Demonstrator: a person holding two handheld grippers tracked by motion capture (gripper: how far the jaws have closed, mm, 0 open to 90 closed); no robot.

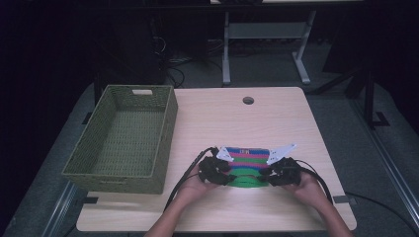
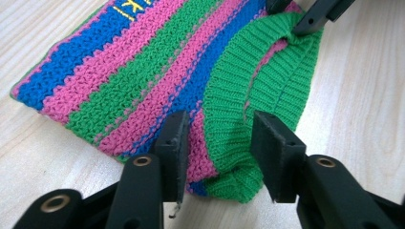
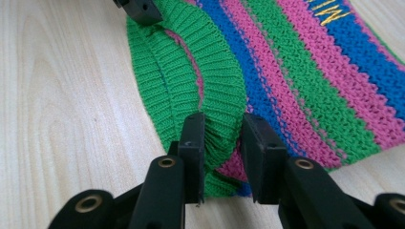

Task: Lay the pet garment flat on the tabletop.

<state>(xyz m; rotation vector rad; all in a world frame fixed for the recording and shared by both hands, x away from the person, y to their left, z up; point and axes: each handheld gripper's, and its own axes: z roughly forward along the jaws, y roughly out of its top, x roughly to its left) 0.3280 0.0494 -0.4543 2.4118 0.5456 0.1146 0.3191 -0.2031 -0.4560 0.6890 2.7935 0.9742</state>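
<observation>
A knitted piece [image 1: 245, 159] striped in blue, pink and green, with a green ribbed band [image 2: 267, 81] along its near edge, lies flat on the wooden table [image 1: 222, 118]. My left gripper [image 1: 223, 175] stands at the band's left end. In the left gripper view, the left gripper [image 2: 219, 138] has its jaws apart, tips resting on the knit, with unbunched fabric between them. My right gripper [image 1: 271, 177] is at the band's right end. Seen in its own view, the right gripper [image 3: 223, 143] has its pads pressing a bunched fold of the ribbed band [image 3: 191, 62].
An empty green woven basket [image 1: 168, 116] stands on the table's left side, close to the left hand. A round cable hole [image 1: 248, 100] sits near the table's far edge. Bare wood lies behind and to the right of the knit.
</observation>
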